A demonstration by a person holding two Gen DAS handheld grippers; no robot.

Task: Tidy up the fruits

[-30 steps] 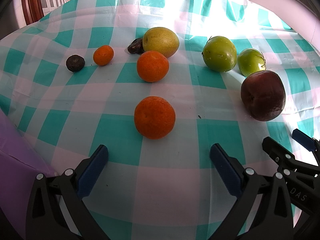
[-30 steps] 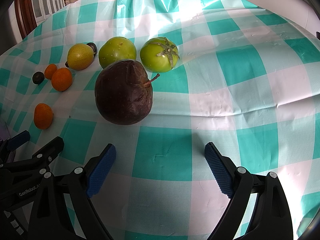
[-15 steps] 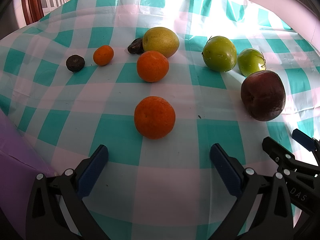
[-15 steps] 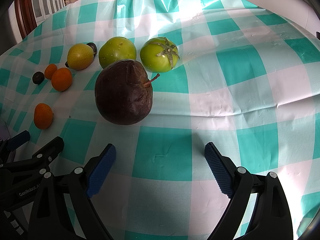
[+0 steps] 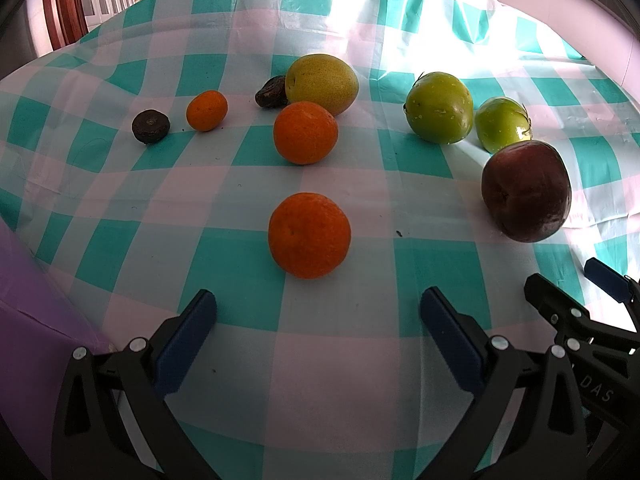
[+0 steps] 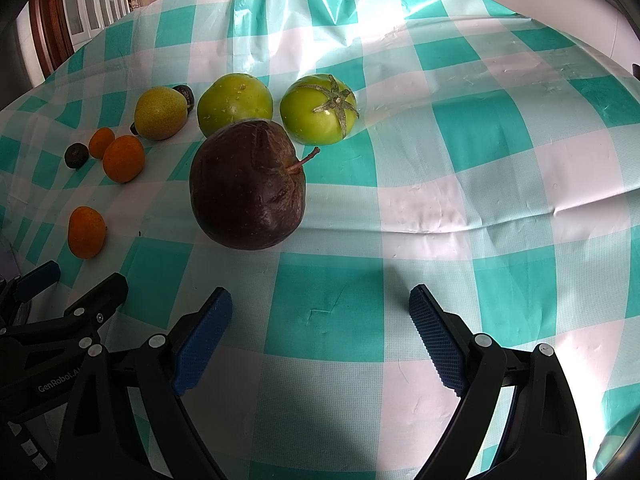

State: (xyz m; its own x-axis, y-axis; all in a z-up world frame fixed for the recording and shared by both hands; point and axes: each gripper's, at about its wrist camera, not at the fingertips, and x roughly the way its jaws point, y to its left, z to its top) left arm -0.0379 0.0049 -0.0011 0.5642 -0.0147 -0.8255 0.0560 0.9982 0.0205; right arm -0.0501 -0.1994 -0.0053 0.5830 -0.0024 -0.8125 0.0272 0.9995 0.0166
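Note:
Fruit lies scattered on a teal-and-white checked tablecloth (image 5: 320, 380). My left gripper (image 5: 316, 312) is open, just short of a near orange (image 5: 309, 235). Beyond it sit a second orange (image 5: 305, 132), a small orange (image 5: 207, 110), a yellow pear (image 5: 322, 82), two dark small fruits (image 5: 150, 126) (image 5: 272, 96), two green tomatoes (image 5: 439, 107) (image 5: 502, 124) and a dark purple fruit (image 5: 526, 191). My right gripper (image 6: 320, 312) is open and empty; the dark purple fruit (image 6: 248, 196) lies ahead to its left, with the green tomatoes (image 6: 235, 102) (image 6: 318, 109) behind it.
The cloth (image 6: 480, 160) to the right of the fruit is bare. A purple surface (image 5: 24, 312) borders the table at the left. Wooden furniture (image 6: 52, 28) stands beyond the far left edge. Each gripper shows at the edge of the other's view.

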